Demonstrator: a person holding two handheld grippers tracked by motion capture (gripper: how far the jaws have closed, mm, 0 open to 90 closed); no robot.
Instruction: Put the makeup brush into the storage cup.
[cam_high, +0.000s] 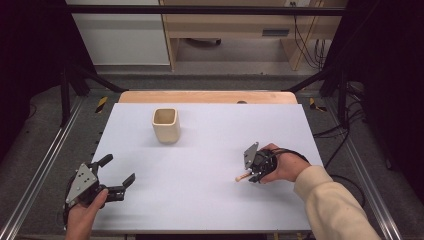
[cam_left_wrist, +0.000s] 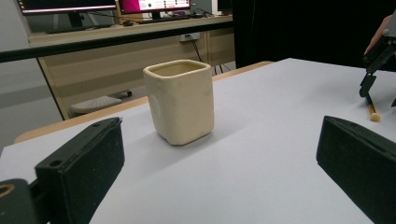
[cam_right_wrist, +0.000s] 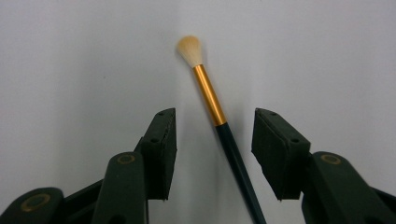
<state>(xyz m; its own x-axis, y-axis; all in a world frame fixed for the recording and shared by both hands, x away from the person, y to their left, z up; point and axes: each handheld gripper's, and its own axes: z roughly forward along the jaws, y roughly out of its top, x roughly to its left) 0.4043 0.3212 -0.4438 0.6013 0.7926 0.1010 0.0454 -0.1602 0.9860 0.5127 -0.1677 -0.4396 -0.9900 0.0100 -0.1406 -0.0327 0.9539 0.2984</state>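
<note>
My right gripper (cam_right_wrist: 212, 156) is down over the paintbrush (cam_right_wrist: 219, 126), and what matters is how that brush lies between my jaws. In the right gripper view its dark handle runs up from the bottom edge through the gap, leaning a little toward the left pad at the far end, with the gold ferrule and the pale bristle tuft sticking out beyond my jaw tips. So its long axis runs nearly along my jaws rather than across them, and closing will pinch the handle from both sides. The jaws stand about half open: there is bare surface on either side of the handle and neither pad touches it yet, so I hold nothing. The handle sits slightly nearer my right pad low down, so I judge that pad will meet it first and may nudge it sideways.

From the high view, my right gripper (cam_high: 255, 167) is at the right side of the white surface (cam_high: 200, 200), the brush's pale tip poking out toward the middle. My left gripper (cam_high: 117, 180) rests well apart at the near-left edge, jaws spread wide and empty, so the right hand is plainly the nearer one.

The brush is slim, round and smooth, the ferrule shiny metal, the tuft soft. The cream cup (cam_left_wrist: 180, 100) stands upright toward the far side, a squarish, matte ceramic form with rounded corners and an open mouth.
</note>
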